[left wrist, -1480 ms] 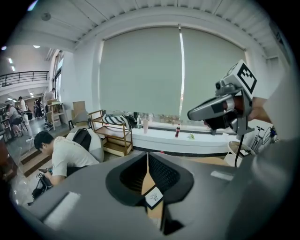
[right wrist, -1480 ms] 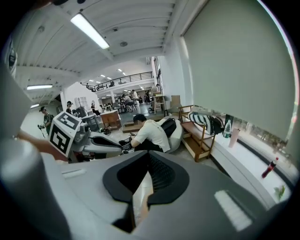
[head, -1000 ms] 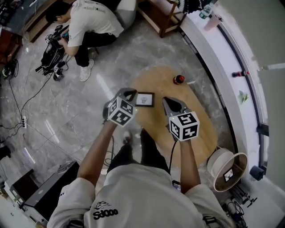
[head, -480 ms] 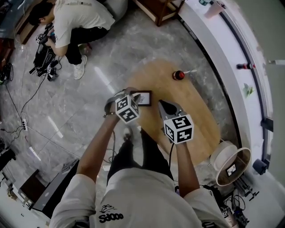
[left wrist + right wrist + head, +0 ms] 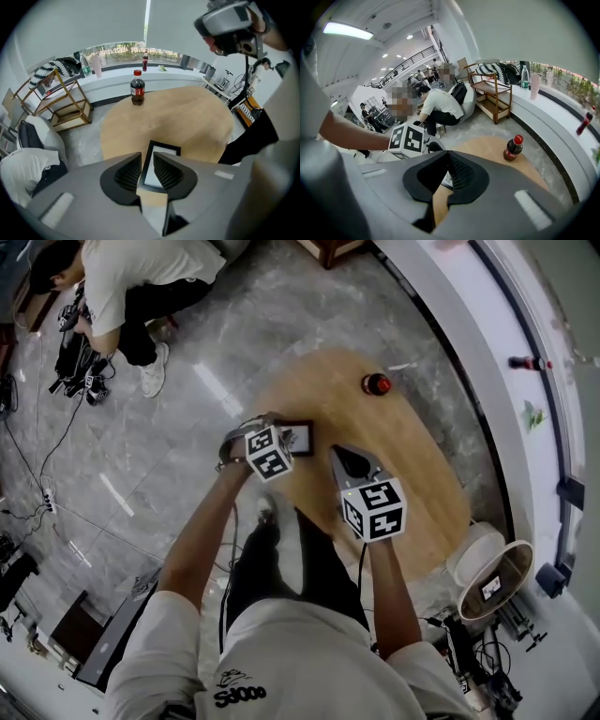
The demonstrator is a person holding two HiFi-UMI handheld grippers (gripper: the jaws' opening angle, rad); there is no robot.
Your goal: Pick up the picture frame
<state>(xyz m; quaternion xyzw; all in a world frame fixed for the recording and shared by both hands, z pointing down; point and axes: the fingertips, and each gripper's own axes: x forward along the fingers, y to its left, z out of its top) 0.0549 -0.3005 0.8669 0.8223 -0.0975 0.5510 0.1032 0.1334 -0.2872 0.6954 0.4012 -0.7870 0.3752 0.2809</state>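
The picture frame (image 5: 302,437) is black-edged with a white picture and lies flat near the left edge of the oval wooden table (image 5: 412,465). My left gripper (image 5: 277,430) hangs steeply downward just above the frame's left side. In the left gripper view the frame (image 5: 163,161) shows through the narrow gap between the jaws of that gripper (image 5: 147,157); they have just been opening and the pads touch nothing. My right gripper (image 5: 339,454) hovers over the table to the frame's right, its tips (image 5: 449,154) together and empty.
A cola bottle (image 5: 376,383) with a red cap stands at the table's far side. A curved white window ledge (image 5: 473,352) runs along the right. A person (image 5: 117,282) crouches on the marble floor at upper left beside cables. A wooden shelf (image 5: 65,105) stands left of the table.
Both grippers have sunk toward the table. The left one has closed in on the frame and now overlaps its left edge; the right one has come down beside it.
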